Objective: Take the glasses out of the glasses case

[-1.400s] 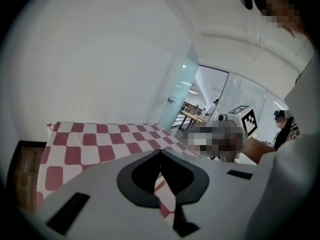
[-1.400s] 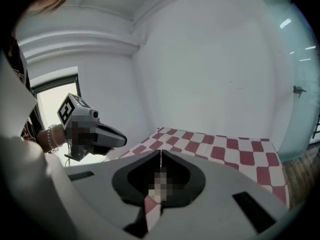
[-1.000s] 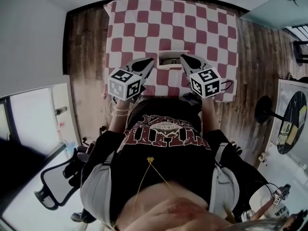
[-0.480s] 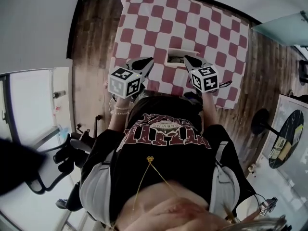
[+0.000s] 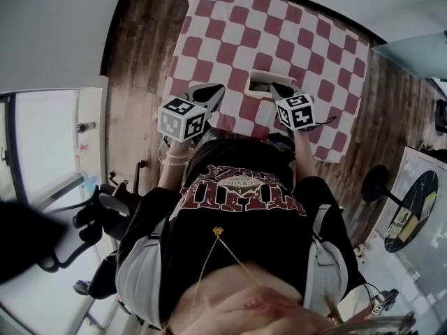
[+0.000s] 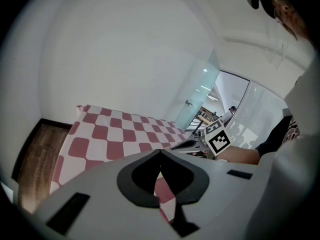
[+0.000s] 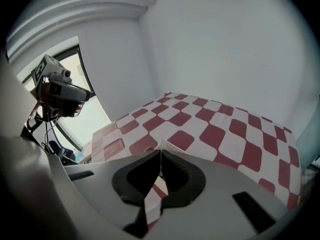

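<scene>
Two shut, empty claws: the right claw (image 5: 274,86) has edged up to the small white glasses case (image 5: 257,80) on the red-checked tabletop (image 5: 209,19), while the left claw (image 5: 217,89) holds back, so the grab looks near.

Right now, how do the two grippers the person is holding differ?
The left gripper hangs over bare checked cloth, apart from the white case. The right gripper has its tips at the case's edge. The left gripper's marker cube looks larger in the head view than the right gripper's. Both grippers have their jaws closed together.
</scene>
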A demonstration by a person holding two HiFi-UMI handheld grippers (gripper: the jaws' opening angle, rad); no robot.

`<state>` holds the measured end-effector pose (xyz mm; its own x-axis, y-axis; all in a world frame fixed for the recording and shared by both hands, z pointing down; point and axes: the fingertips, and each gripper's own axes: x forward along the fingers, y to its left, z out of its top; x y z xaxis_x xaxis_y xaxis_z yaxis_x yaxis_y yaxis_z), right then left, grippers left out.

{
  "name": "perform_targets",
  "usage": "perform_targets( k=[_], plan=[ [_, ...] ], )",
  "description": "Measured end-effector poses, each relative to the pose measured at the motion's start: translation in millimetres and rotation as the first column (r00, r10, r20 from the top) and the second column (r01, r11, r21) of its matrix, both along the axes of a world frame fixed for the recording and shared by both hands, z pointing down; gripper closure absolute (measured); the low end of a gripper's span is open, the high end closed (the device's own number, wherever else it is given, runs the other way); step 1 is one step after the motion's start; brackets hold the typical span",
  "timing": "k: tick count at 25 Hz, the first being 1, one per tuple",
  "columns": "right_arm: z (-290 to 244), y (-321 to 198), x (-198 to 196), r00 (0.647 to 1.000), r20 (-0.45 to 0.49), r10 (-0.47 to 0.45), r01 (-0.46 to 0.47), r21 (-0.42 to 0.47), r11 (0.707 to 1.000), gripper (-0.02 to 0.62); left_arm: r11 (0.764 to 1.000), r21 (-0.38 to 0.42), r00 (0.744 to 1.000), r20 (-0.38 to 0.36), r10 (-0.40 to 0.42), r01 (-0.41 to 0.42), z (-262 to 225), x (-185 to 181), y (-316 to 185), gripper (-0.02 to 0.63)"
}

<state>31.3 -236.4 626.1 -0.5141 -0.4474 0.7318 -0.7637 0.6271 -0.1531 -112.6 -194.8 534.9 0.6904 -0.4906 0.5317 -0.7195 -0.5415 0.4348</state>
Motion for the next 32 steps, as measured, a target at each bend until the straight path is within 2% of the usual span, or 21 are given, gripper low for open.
perform_targets(
  k=[10,14,19,24,27,29,32],
  plan=[
    [35,3,8,0.993,-0.099,-0.057,0.052,-0.044,0.998,0.575,1.000,-0.014,1.000,-0.014,-0.012,0.012,2,-5,0,0.607],
    [39,5,6,0.971,-0.178,-0.162,0.160,-0.025,0.987,0.575,1.000,-0.015,1.000,-0.022,-0.010,0.009,1,-4,-2,0.607],
    [44,12,-1,0.875,-0.307,-0.375,0.387,-0.023,0.922,0.574,1.000,-0.015,1.000,-0.025,-0.003,0.003,2,-2,-1,0.607],
    [52,16,-1,0.775,-0.393,-0.496,0.514,-0.067,0.855,0.574,1.000,-0.014,0.999,-0.035,-0.012,0.012,2,-3,-2,0.607],
    [56,18,-2,0.719,-0.440,-0.537,0.560,-0.090,0.824,0.574,1.000,-0.016,0.999,-0.037,-0.014,0.013,2,-4,-2,0.607],
    [59,17,0,0.666,-0.490,-0.562,0.594,-0.106,0.797,0.572,1.000,-0.017,0.999,-0.040,-0.013,0.012,2,-5,-2,0.607],
    [63,18,-1,0.567,-0.555,-0.609,0.657,-0.142,0.740,0.572,1.000,-0.022,0.999,-0.047,-0.019,0.018,4,-7,-2,0.607]
  ],
)
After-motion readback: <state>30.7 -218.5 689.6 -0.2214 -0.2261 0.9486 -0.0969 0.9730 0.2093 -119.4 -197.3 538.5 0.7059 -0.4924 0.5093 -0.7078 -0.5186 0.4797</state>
